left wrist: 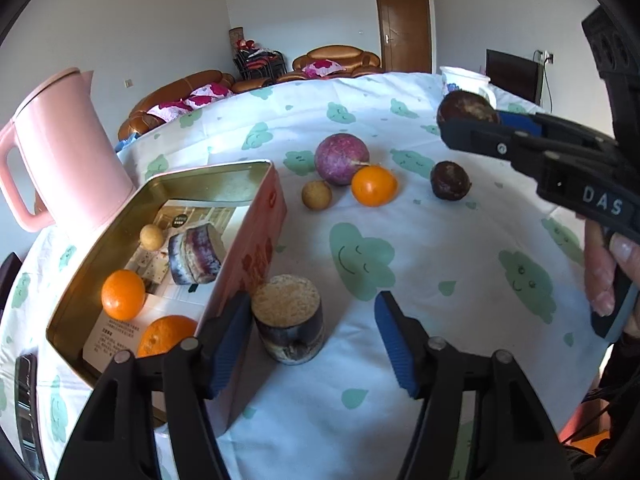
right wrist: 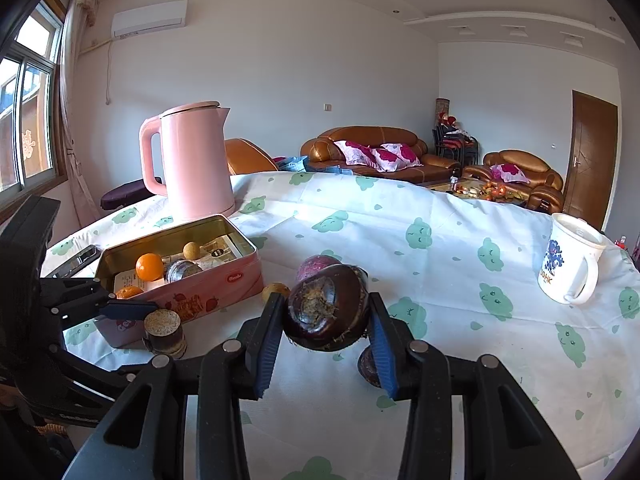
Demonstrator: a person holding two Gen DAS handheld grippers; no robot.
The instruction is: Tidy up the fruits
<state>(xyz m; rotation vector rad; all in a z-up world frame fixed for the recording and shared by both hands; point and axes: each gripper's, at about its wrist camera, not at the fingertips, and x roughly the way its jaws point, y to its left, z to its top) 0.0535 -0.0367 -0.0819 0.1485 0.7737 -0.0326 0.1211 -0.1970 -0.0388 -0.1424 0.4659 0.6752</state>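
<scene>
In the right wrist view we see the right tool [right wrist: 325, 334] closed on a dark purple fruit [right wrist: 327, 312], lifted clear of the bench [right wrist: 460, 320], while in the left wrist view the left tool [left wrist: 314, 344] stands wide open and holds nothing, with a short cut cylinder [left wrist: 289, 320] between its fingers near the left one. The pink tin [right wrist: 224, 280], already holding oranges and a small tan fruit, lies to the left of centre and slightly higher in the right wrist frame. We judge the coming move to be a leftward carry over its near wall; more fruit sits loose on the cloth.
</scene>
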